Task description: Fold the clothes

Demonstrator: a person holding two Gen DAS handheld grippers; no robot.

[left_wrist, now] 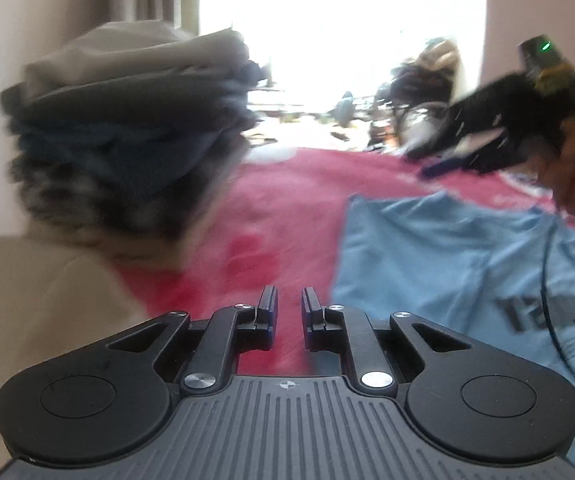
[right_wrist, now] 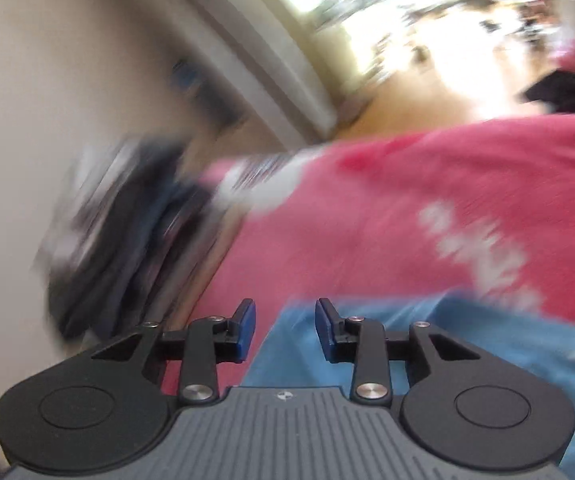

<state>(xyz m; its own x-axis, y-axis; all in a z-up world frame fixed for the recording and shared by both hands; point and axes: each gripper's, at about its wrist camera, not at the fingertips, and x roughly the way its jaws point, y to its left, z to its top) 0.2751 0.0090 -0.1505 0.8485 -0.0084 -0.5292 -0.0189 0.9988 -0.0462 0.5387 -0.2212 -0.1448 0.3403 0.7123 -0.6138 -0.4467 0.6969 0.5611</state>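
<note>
A light blue T-shirt (left_wrist: 459, 264) with dark lettering lies spread on a red patterned cover (left_wrist: 271, 208), to the right of my left gripper (left_wrist: 289, 294). That gripper hovers open over the red cover with nothing between its fingers. My right gripper (left_wrist: 451, 162) shows in the left wrist view at the upper right, held by a hand above the shirt's far edge. In its own view the right gripper (right_wrist: 285, 306) is open over the blue shirt's (right_wrist: 427, 336) near-left corner, fingers empty. Both views are motion-blurred.
A tall stack of folded clothes (left_wrist: 127, 136) in grey, black and blue stands at the left, seen also as a dark blurred stack (right_wrist: 123, 236). A beige surface (left_wrist: 35, 304) lies below it. A bright window and clutter sit beyond.
</note>
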